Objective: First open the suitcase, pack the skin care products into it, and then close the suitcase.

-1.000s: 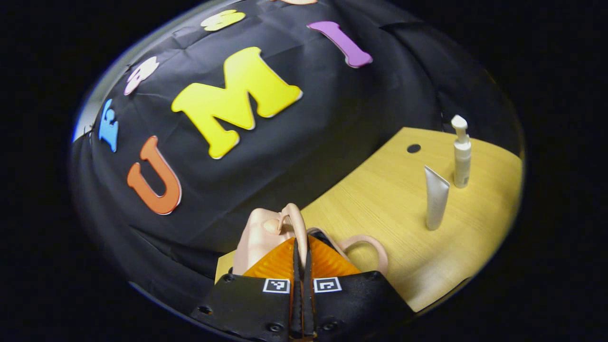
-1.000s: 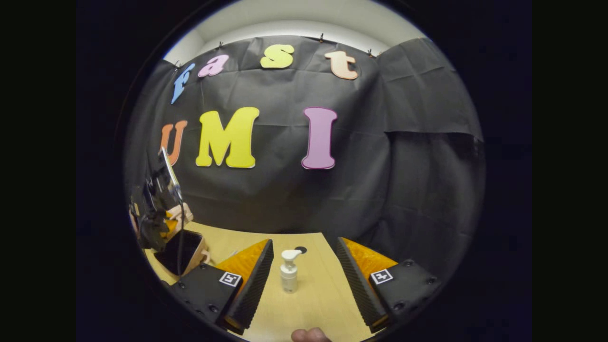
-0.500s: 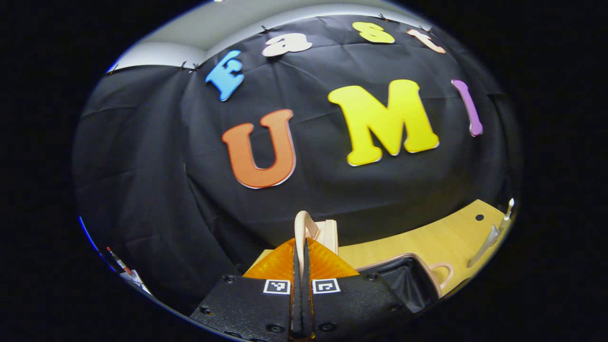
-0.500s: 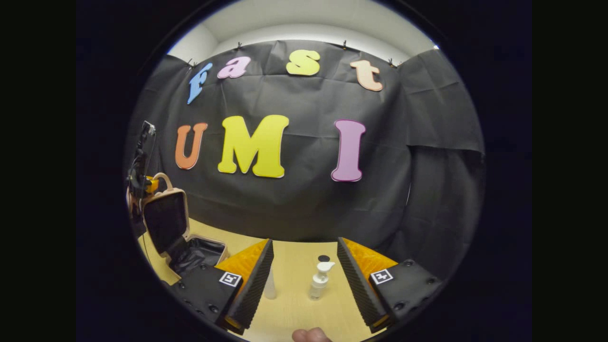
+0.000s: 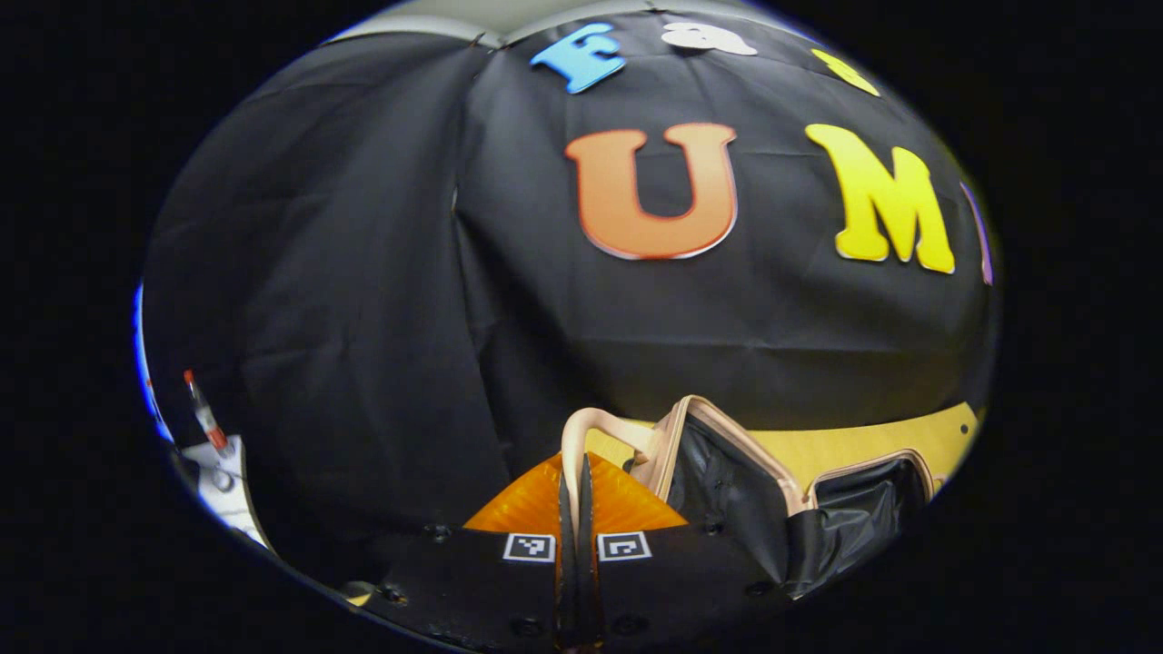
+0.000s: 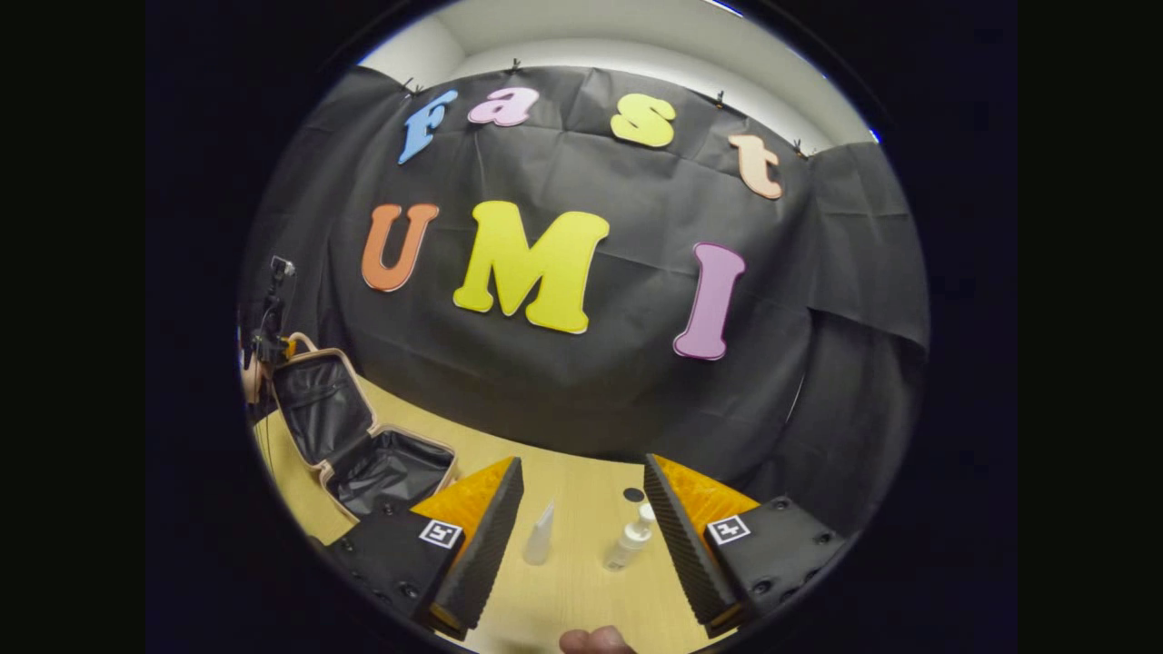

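Suitcase (image 6: pixel 350 436) lies open at the table's (image 6: pixel 572 581) left; left gripper (image 5: pixel 576 495) clamps the lid's handle (image 5: pixel 581 436); right gripper (image 6: pixel 581 527) hovers spread wide over tube (image 6: pixel 539 545) and pump bottle (image 6: pixel 630 542).

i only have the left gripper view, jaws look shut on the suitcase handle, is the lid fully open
Observer: In the right gripper view the lid stands tilted back, and the suitcase shows its dark lining.
Operator: where are the skin care products
Observer: A tube and a pump bottle stand on the table, apart from the suitcase.
Operator: is the right gripper holding anything
Observer: No, the right gripper has its jaws wide open, with both products ahead between them.
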`<state>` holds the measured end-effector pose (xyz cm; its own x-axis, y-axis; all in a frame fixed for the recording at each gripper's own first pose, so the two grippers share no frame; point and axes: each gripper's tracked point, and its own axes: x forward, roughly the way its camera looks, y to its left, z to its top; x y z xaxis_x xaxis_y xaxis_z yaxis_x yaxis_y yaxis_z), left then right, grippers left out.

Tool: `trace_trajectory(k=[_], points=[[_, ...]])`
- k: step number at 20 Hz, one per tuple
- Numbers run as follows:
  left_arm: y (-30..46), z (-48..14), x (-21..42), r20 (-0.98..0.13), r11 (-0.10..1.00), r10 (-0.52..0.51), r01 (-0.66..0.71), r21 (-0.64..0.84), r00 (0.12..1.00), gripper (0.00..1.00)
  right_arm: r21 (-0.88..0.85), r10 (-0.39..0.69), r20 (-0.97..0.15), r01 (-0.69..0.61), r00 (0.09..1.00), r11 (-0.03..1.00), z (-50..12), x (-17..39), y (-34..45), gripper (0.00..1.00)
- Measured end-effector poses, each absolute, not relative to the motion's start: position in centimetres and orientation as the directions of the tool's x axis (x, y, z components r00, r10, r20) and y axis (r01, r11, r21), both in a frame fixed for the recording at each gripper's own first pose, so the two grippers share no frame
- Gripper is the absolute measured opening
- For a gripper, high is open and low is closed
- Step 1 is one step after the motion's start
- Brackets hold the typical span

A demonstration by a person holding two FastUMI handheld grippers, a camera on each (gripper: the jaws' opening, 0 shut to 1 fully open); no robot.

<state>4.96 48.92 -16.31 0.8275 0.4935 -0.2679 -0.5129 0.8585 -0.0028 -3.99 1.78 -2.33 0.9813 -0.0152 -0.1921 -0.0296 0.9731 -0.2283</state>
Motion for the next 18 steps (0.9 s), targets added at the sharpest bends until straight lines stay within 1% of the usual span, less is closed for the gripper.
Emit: trace_trajectory(k=[2, 4, 5, 6, 7, 8, 10, 11, 12, 13, 14, 15, 16, 18], points=[[50.8, -21.1, 6.0, -0.339, 0.847, 0.474, -0.527, -0.077, 0.812, 0.03, -0.237, -0.024, -0.216, -0.029, 0.976, 0.971, -2.9, -3.8, 2.3, 0.79], [51.3, -25.5, 7.4, -0.405, 0.845, 0.437, -0.521, -0.119, 0.803, 0.03, -0.243, -0.027, -0.233, -0.031, 0.972, 0.97, -3.5, -3.5, 2.9, 0.79], [51.3, -27.1, 8.0, -0.429, 0.843, 0.42, -0.519, -0.141, 0.8, 0.04, -0.259, -0.031, -0.234, -0.031, 0.972, 0.965, -3.6, -3.3, 3.2, 0.77], [51.1, -27.9, 8.5, -0.442, 0.842, 0.399, -0.512, -0.17, 0.803, 0.03, -0.276, -0.033, -0.237, -0.035, 0.971, 0.96, -3.9, -3.2, 3.5, 0.79], [51.4, -28.7, 9.1, -0.452, 0.839, 0.382, -0.508, -0.195, 0.806, 0.03, -0.286, -0.031, -0.242, -0.041, 0.97, 0.957, -4.2, -3.1, 3.8, 0.77], [51.4, -29.2, 8.9, -0.463, 0.838, 0.368, -0.503, -0.21, 0.806, 0.03, -0.29, -0.028, -0.251, -0.048, 0.968, 0.956, -4.6, -3.1, 4.0, 0.79], [51.2, -30.5, 8.6, -0.494, 0.841, 0.353, -0.501, -0.205, 0.795, 0.04, -0.287, -0.025, -0.263, -0.054, 0.964, 0.957, -5.2, -3.1, 4.5, 0.79], [51.2, -30.3, 8.5, -0.482, 0.842, 0.352, -0.496, -0.211, 0.802, 0.08, -0.283, -0.025, -0.266, -0.053, 0.964, 0.958, -5.3, -3.1, 4.5, 0.79], [51.6, -30.4, 8.4, -0.493, 0.839, 0.366, -0.508, -0.192, 0.79, 0.1, -0.277, -0.026, -0.268, -0.051, 0.963, 0.959, -5.5, -3.0, 4.6, 0.79], [51.6, -30.2, 8.0, -0.506, 0.843, 0.371, -0.511, -0.167, 0.779, 0.16, -0.271, -0.027, -0.27, -0.049, 0.962, 0.961, -5.6, -2.8, 4.6, 0.79], [51.8, -30.1, 7.6, -0.519, 0.848, 0.395, -0.518, -0.113, 0.758, 0.18, -0.263, -0.027, -0.272, -0.048, 0.962, 0.963, -5.7, -2.7, 4.5, 0.79], [51.8, -29.6, 7.4, -0.52, 0.857, 0.413, -0.513, -0.058, 0.748, 0.24, -0.255, -0.026, -0.271, -0.046, 0.962, 0.966, -5.7, -2.8, 4.4, 0.79], [51.3, -28.5, 7.3, -0.506, 0.868, 0.418, -0.496, -0.022, 0.754, 0.44, -0.245, -0.025, -0.269, -0.043, 0.963, 0.969, -5.7, -2.7, 4.2, 0.79], [50.0, -25.7, 6.8, -0.457, 0.879, 0.435, -0.476, 0.028, 0.776, 0.64, -0.221, -0.02, -0.266, -0.041, 0.964, 0.974, -5.9, -2.8, 4.0, 0.79]])
